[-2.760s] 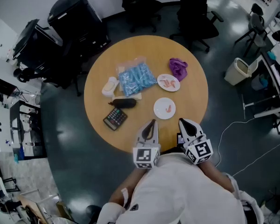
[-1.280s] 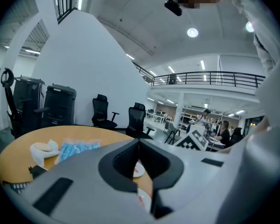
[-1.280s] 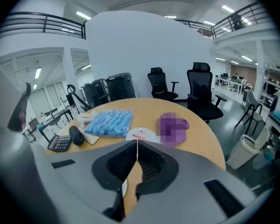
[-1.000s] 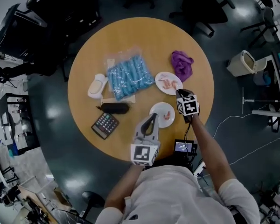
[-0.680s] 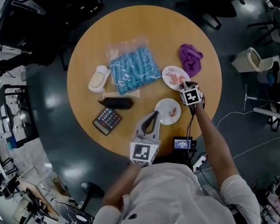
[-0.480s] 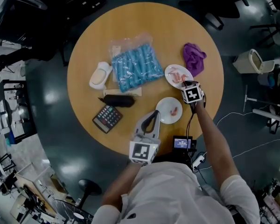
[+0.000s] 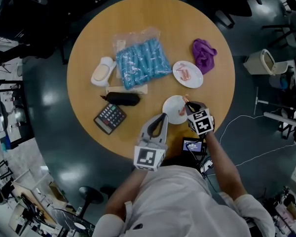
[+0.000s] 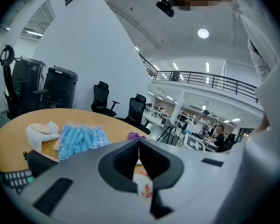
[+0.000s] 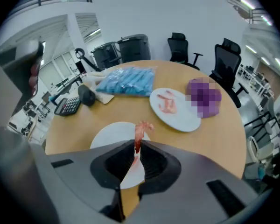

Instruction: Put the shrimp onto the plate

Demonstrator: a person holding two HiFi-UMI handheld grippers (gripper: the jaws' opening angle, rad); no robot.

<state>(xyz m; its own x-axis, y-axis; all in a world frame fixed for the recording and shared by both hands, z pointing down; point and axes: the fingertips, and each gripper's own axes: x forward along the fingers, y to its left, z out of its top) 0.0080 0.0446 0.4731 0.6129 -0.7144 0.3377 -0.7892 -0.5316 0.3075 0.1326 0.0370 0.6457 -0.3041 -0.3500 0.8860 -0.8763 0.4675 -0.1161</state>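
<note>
My right gripper (image 7: 187, 101) hangs over the right edge of the near white plate (image 7: 172, 108). Its jaws are closing, and a pink shrimp (image 9: 140, 130) is pinched upright between their tips. Beneath it the near plate (image 9: 107, 136) holds another shrimp (image 8: 146, 192). The far white plate (image 7: 188, 74) further back carries more shrimp (image 9: 167, 101). My left gripper (image 7: 162, 116) is shut and holds nothing, above the table's front edge just left of the near plate.
On the round wooden table (image 7: 89, 43) lie a blue packet bag (image 7: 139, 63), a purple cloth (image 7: 204, 54), a calculator (image 7: 109, 118), a black pouch (image 7: 122, 98) and a white object (image 7: 102, 71). A small screen device (image 7: 192, 144) sits below the table's front edge.
My right gripper has come back from the far plate to the near plate's edge with a shrimp in its jaws. The left gripper has stayed where it was.
</note>
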